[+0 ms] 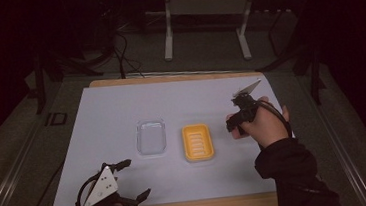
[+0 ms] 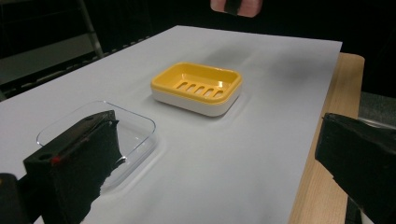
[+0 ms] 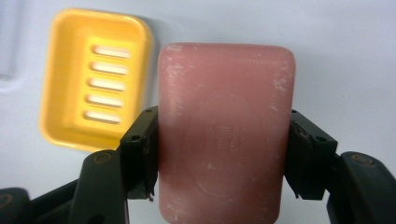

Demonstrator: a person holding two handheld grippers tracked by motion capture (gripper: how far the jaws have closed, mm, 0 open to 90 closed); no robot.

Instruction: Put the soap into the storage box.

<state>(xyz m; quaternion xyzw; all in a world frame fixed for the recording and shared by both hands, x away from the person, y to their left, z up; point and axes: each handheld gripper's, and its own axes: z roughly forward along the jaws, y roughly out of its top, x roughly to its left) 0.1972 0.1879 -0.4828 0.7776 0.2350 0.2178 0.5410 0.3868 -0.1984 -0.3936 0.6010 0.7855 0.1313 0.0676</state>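
At the near edge of the pale blue sheeted surface [image 1: 111, 109] the left gripper [image 1: 130, 180] rests low, jaws spread and empty. Farther in lie a clear plastic lid [image 1: 151, 137] and a yellow slotted soap dish [image 1: 198, 142]. Beyond, the raised right gripper [image 3: 219, 158] pinches a pink soap bar [image 3: 224, 135]; lowering it into the dish seems next

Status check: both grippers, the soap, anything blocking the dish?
Right hand-held gripper shut on pink rectangular soap bar, raised. Left hand-held gripper open, holding nothing. Yellow slotted plastic soap dish empty, unobstructed; clear plastic lid beside it.
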